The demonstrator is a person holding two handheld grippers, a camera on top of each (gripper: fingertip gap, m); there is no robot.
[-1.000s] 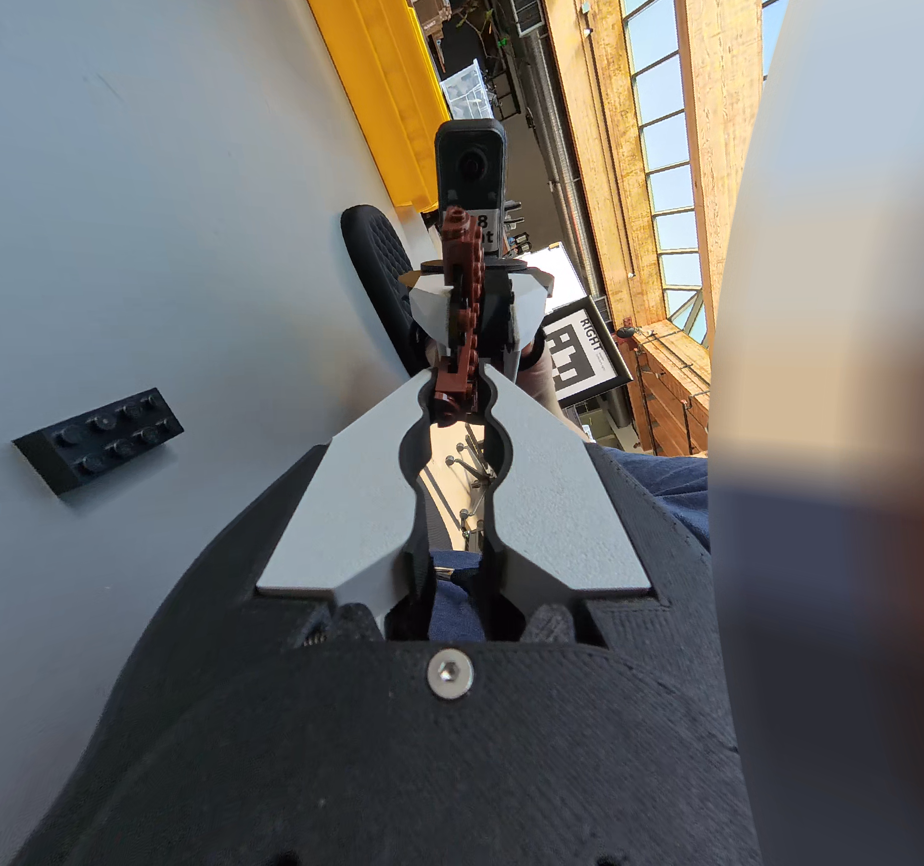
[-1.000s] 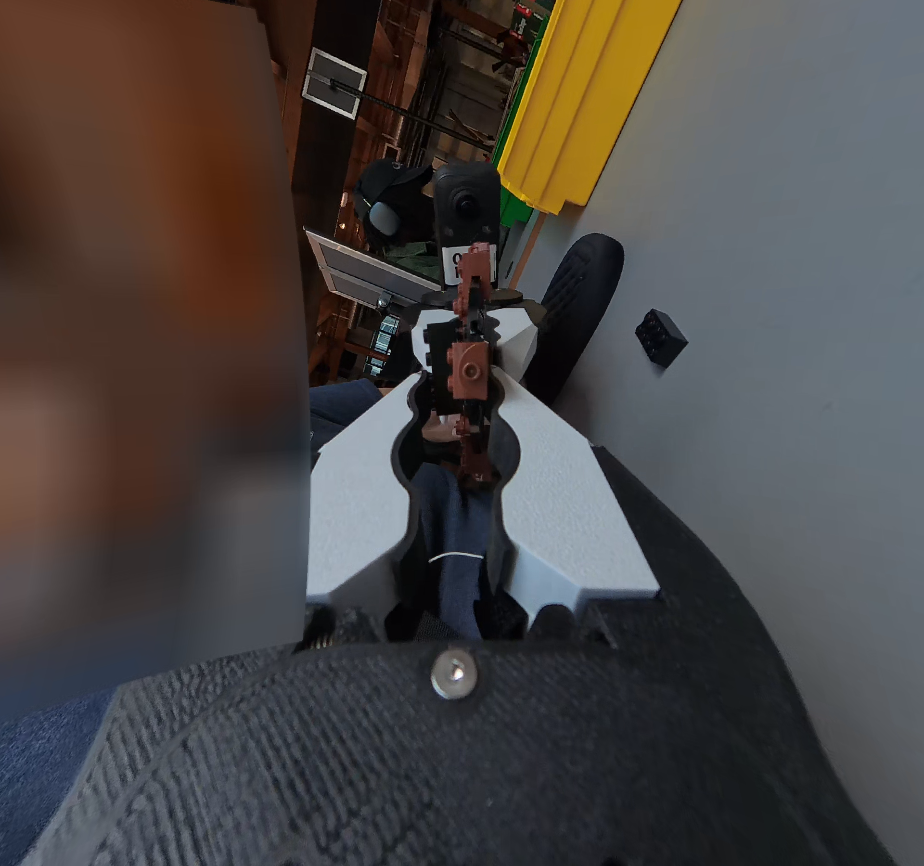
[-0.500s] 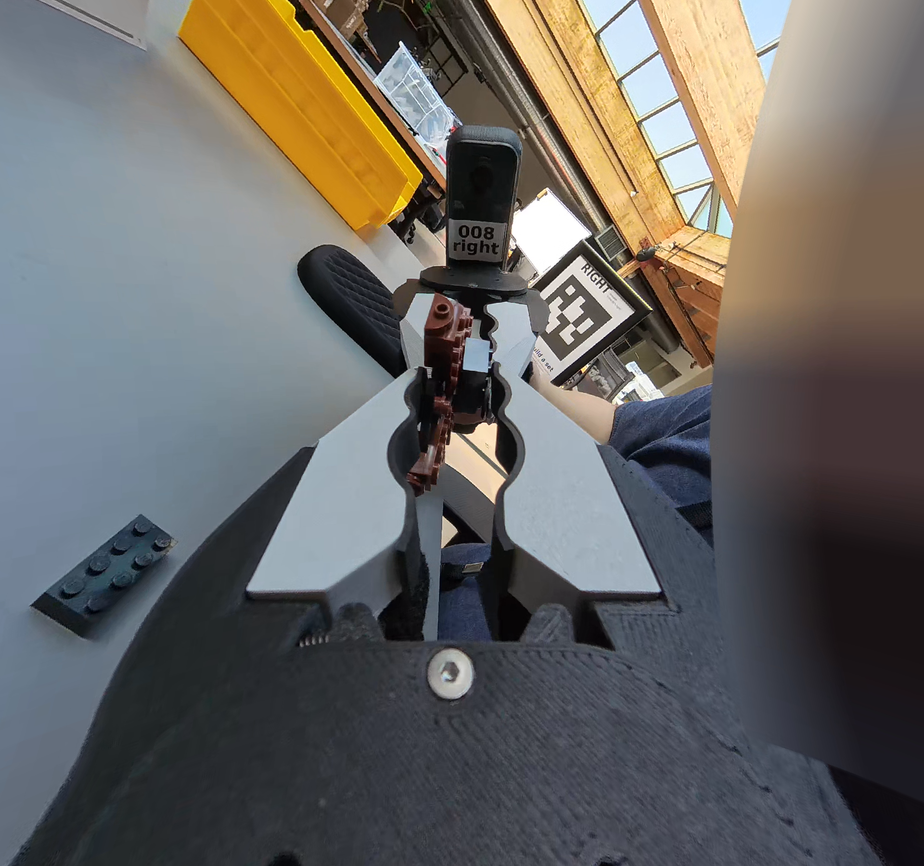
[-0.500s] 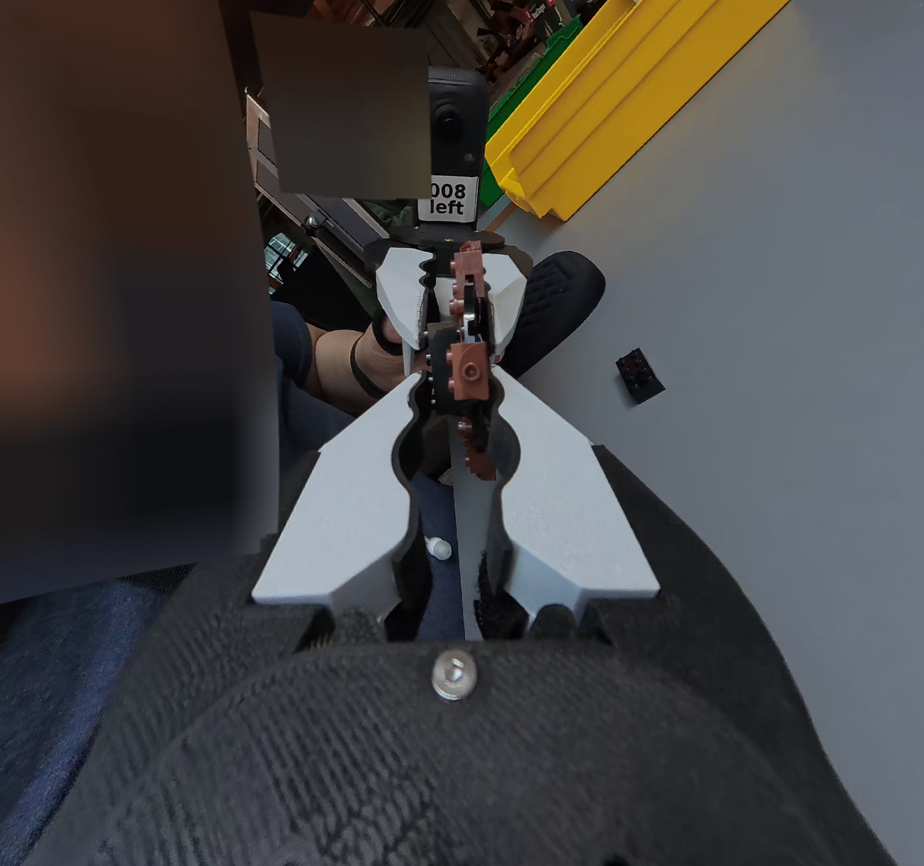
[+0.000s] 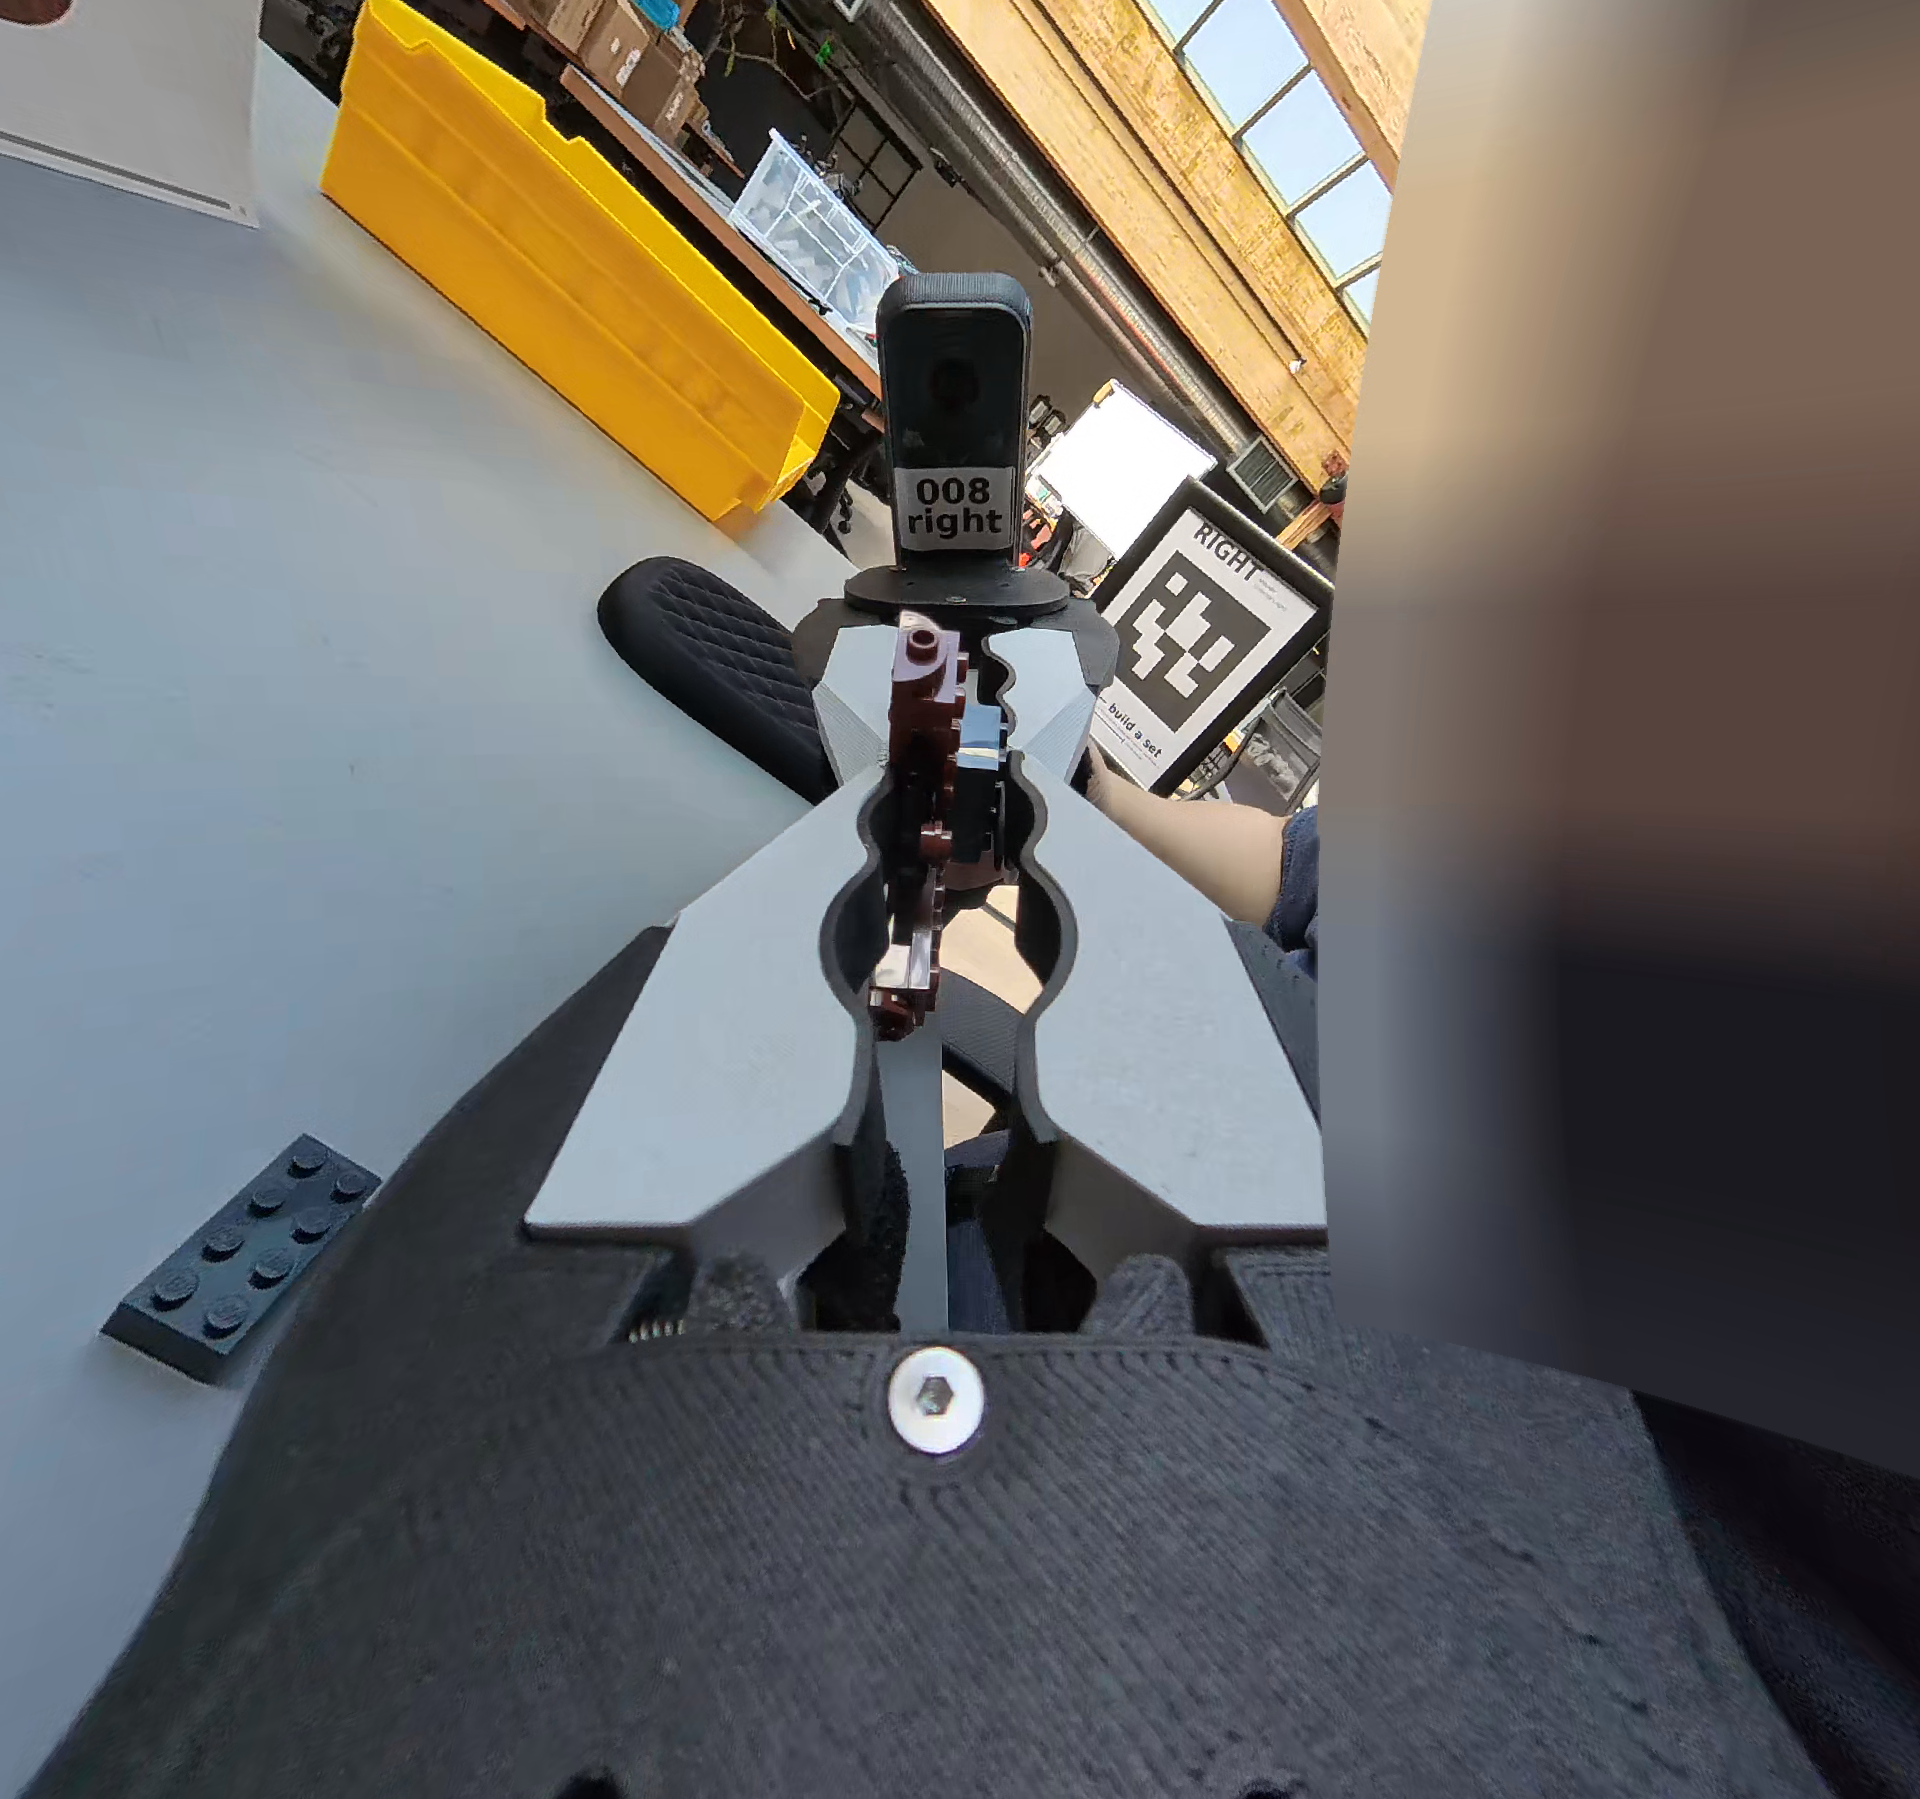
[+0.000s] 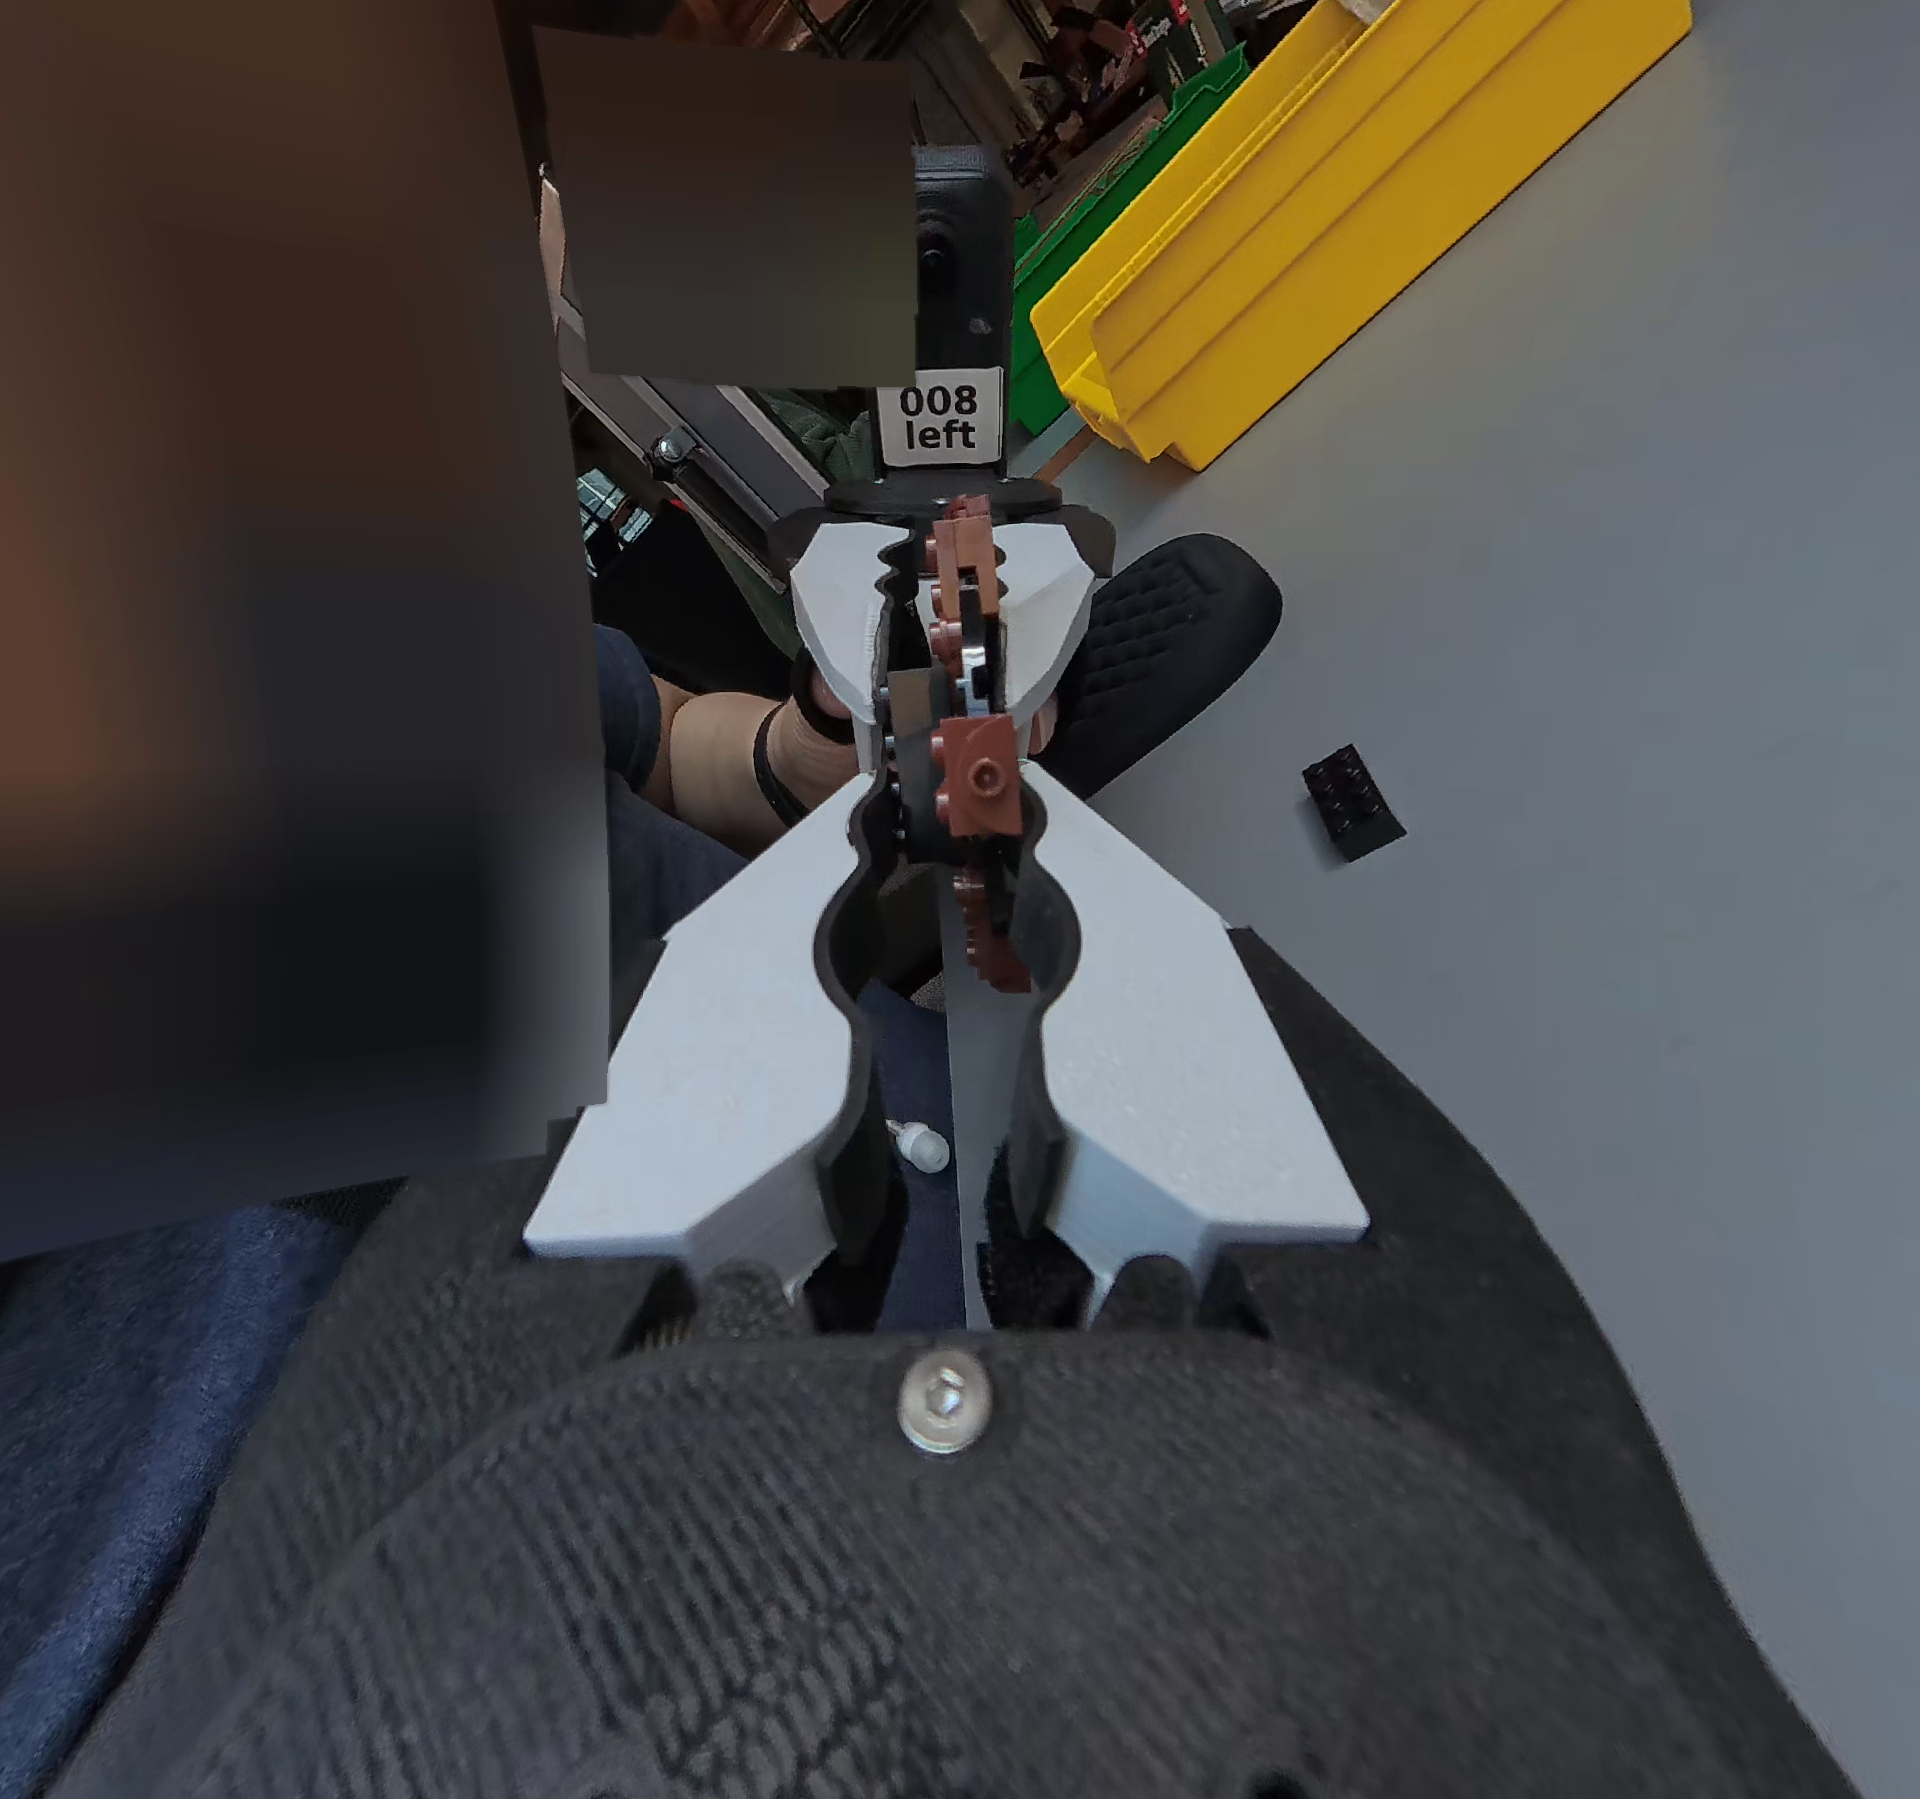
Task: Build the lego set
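A reddish-brown lego assembly [image 5: 920, 762] with black pieces on it is held in the air between my two grippers, which face each other tip to tip. My left gripper [image 5: 951, 785] is shut on its near end. The right gripper's grey fingers [image 5: 1049, 689] close on it from the far side. In the right wrist view the assembly [image 6: 982, 785] sits in my right gripper [image 6: 956, 785], which is shut on it. The left gripper's fingers [image 6: 831, 606] are behind it. A black plate [image 5: 244, 1261] lies loose on the grey table [image 5: 312, 710]. It also shows in the right wrist view [image 6: 1351, 804].
A yellow bin [image 5: 582, 295] stands at the table's far edge, with a green bin [image 6: 1122, 201] beside it. A framed black-and-white marker board [image 5: 1205, 648] stands behind the right gripper. A person's forearm [image 5: 1195, 845] and blue-clad legs are close by. Less than 4 cm separates the two grippers' tips.
Both grippers have rolled together while still holding the assembly, so the table now looks more level. The black plate has slid lower in the left view.
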